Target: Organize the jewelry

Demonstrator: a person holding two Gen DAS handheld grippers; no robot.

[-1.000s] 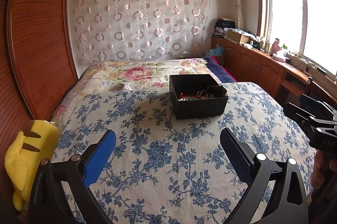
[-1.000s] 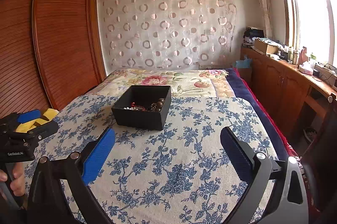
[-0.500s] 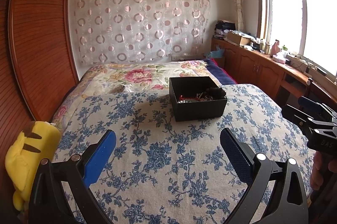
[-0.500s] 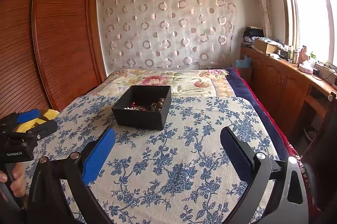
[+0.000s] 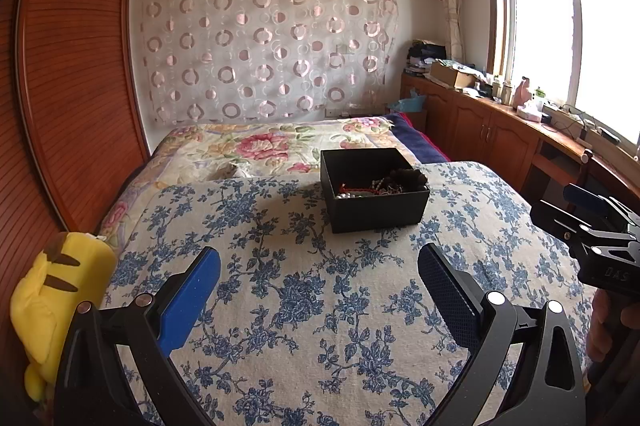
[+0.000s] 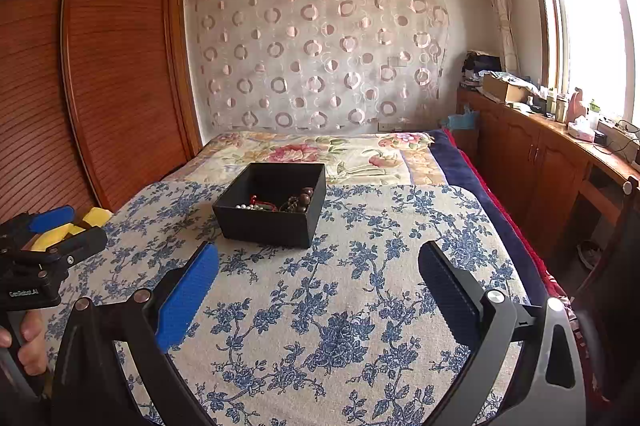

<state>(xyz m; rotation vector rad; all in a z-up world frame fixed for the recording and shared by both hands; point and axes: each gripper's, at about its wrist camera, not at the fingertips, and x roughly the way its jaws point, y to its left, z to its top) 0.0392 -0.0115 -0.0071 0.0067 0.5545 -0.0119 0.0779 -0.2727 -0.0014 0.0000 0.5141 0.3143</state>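
Jewelry (image 6: 276, 203) sits boxed; left gripper (image 5: 318, 296) and right gripper (image 6: 318, 296) gape wide, empty

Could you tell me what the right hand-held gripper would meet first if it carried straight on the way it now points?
Probably the black open-topped jewelry box on the blue floral bedspread, slightly left of the open right hand-held gripper's centreline; depth is unclear, so it might meet the bedspread first.

Matt black box (image 5: 376, 201), cloth bedspread (image 5: 304, 298)
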